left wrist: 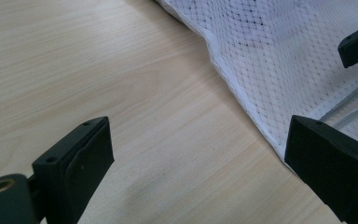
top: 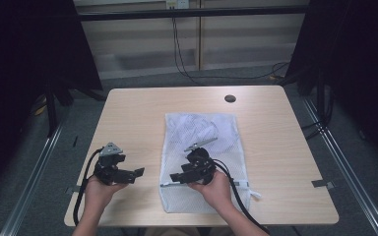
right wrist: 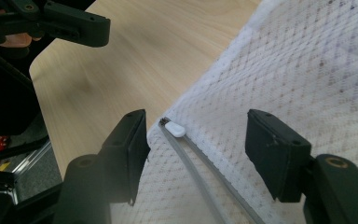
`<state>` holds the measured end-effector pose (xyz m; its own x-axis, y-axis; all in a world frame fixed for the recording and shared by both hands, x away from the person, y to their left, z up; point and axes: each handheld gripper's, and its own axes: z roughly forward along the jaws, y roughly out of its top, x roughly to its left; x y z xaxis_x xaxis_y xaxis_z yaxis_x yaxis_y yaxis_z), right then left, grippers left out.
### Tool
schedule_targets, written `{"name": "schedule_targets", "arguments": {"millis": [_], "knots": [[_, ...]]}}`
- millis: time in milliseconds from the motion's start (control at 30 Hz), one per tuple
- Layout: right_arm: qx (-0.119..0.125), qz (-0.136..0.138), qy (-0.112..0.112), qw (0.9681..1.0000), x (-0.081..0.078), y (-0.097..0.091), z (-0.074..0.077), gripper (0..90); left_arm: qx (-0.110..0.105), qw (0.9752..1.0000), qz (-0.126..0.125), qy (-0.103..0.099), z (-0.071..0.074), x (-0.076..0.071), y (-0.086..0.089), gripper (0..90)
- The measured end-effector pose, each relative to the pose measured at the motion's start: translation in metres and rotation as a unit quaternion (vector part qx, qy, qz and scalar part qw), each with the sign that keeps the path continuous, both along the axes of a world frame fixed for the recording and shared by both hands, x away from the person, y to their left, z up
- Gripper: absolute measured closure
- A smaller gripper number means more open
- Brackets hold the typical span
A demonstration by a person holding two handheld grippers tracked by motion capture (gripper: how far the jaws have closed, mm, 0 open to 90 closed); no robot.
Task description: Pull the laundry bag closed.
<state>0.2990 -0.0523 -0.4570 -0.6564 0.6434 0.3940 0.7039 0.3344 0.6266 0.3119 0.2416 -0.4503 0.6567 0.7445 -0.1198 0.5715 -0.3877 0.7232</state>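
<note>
**Right gripper over zipper end of mesh bag**

White mesh bag (top: 203, 162) lies flat mid-table (top: 275, 137), zipper (right wrist: 200, 172) along its near edge. Right gripper (right wrist: 196, 144) sits on the bag at 6 o'clock, jaws apart, straddling the zipper pull (right wrist: 174, 129), not pressing it. Left gripper (top: 137, 173) at 9 o'clock of the bag, released, jaws wide over bare wood, holding nothing.

Lab: black curtains (top: 24, 59), floor rails (top: 347, 162), wall cables (top: 179, 49).
</note>
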Motion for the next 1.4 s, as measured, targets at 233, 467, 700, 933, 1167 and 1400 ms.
{"name": "schedule_targets", "arguments": {"millis": [233, 467, 700, 933, 1167, 1400], "knots": [[0.001, 0.009, 0.01, 0.9999, 0.0, 0.006, -0.004, 41.2, 0.0, 1.0, -0.003, 0.001, 0.0, 0.0, 0.0, 7.9], [0.001, 0.014, 0.01, 0.9999, 0.0, 0.012, -0.005, 44.3, 0.002, 1.0, -0.004, 0.001, 0.0, 0.0, 0.001, 8.0], [0.004, 0.014, 0.022, 0.9996, 0.002, 0.016, -0.006, 47.4, 0.003, 1.0, -0.006, 0.001, 0.0, 0.0, 0.001, 8.1], [0.013, 0.013, 0.049, 0.9986, 0.003, 0.02, -0.011, 52.7, 0.003, 1.0, -0.006, 0.0, 0.001, 0.0, 0.001, 8.2], [0.002, 0.013, 0.057, 0.9983, 0.004, 0.024, -0.016, 54.7, 0.004, 1.0, -0.008, 0.002, 0.001, 0.0, 0.002, 8.2], [0.007, 0.011, 0.069, 0.9975, 0.004, 0.027, -0.019, 60.4, 0.003, 1.0, -0.005, 0.002, 0.0, 0.0, 0.0, 8.3]]}}
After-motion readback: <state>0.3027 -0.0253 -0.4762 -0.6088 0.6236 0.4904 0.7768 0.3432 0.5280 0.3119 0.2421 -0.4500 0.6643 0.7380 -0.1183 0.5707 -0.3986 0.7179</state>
